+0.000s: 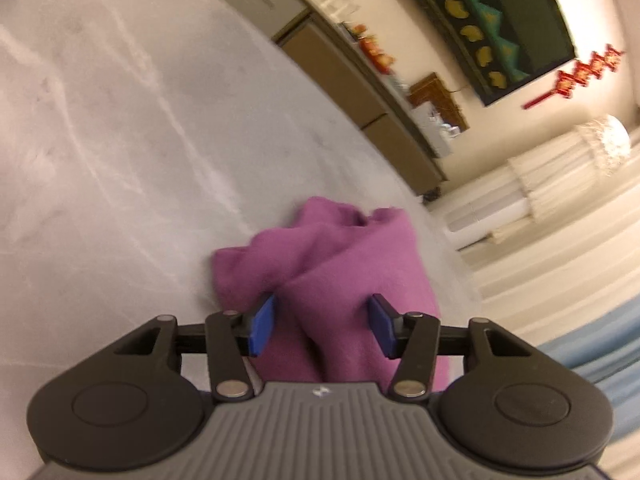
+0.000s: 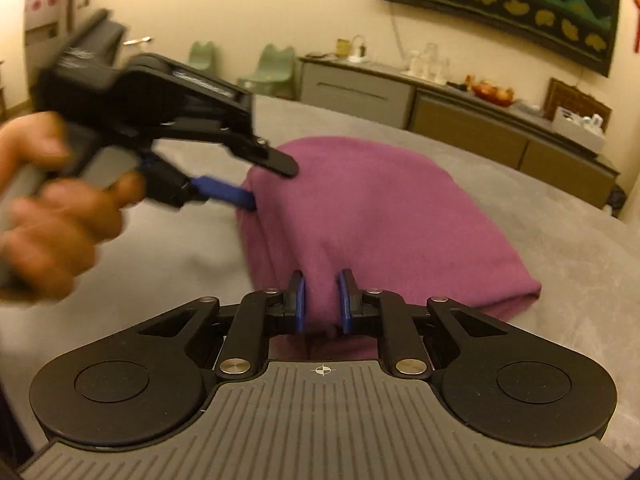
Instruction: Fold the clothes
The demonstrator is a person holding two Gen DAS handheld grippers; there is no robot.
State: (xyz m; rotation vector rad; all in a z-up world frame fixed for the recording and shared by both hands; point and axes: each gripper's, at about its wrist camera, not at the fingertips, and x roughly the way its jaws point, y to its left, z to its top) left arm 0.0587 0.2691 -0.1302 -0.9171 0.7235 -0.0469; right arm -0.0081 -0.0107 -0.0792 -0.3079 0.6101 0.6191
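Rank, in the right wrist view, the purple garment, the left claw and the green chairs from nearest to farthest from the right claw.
1. Purple garment: pinched between the right claw pads, straight ahead.
2. Left claw: ahead to the left, at the garment's far-left edge.
3. Green chairs: far back, by the wall beyond the table.

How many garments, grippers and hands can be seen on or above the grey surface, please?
Garments: 1, the purple cloth.
Grippers: 2, the left gripper open around the cloth and the right gripper shut on it.
Hands: 1, the hand holding the left gripper.
Total: 4
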